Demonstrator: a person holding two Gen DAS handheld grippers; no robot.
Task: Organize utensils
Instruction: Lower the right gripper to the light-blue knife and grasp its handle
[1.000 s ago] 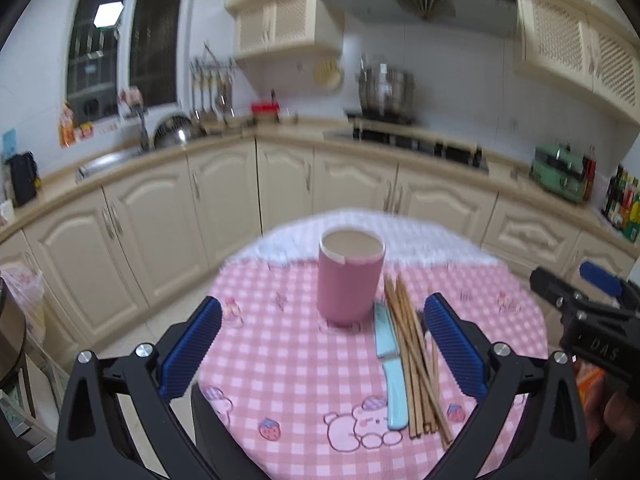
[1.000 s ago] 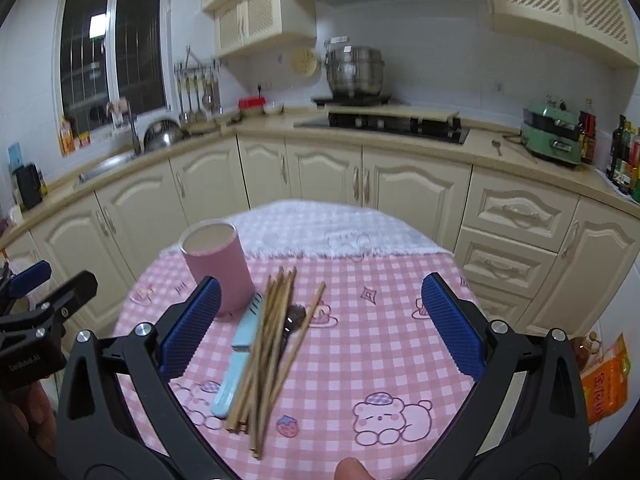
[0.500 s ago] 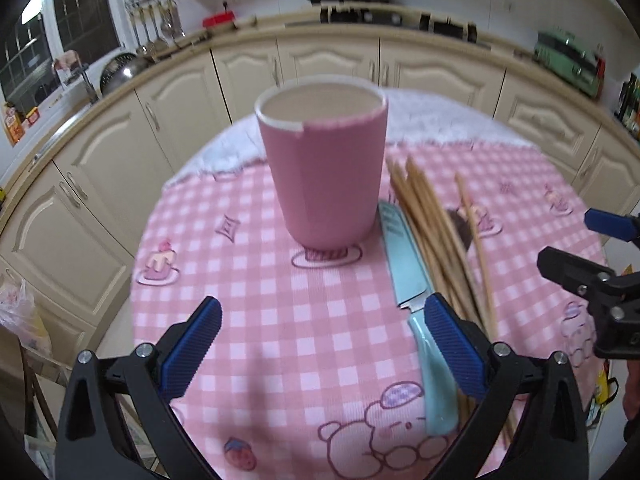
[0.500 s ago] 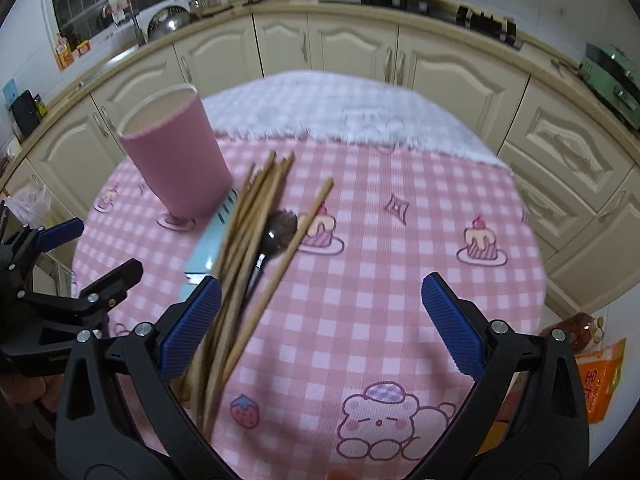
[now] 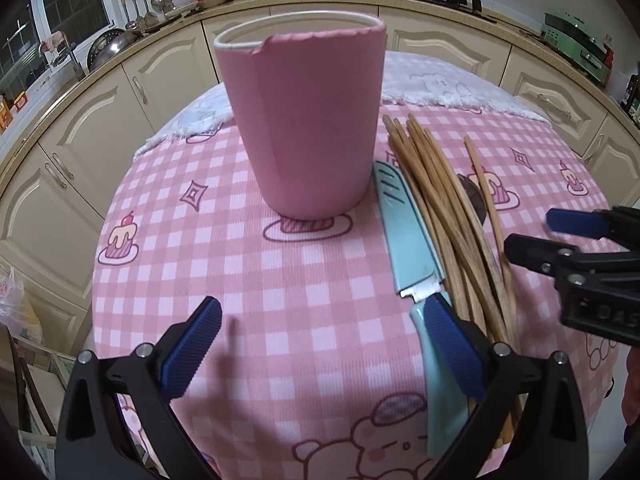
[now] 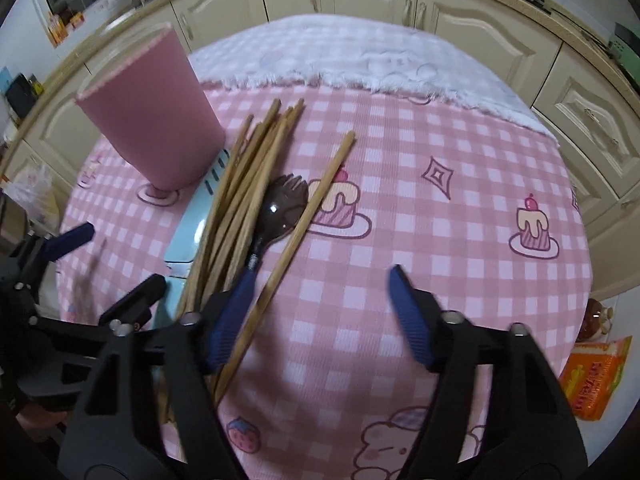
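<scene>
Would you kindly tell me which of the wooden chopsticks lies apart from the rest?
The lone chopstick lying right of the dark spork; the other chopsticks form a bundle on the spork's left, beside the teal knife.

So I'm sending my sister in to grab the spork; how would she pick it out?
On the pink checked tablecloth, right of the pink cup, lies a pile of wooden chopsticks. The spork lies among them: the only dark, glossy piece, with a pronged bowl.

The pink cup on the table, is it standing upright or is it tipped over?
Upright. The pink cup stands on its base on the checked tablecloth, its open rim facing up, beside the sheathed knife and chopsticks.
</scene>
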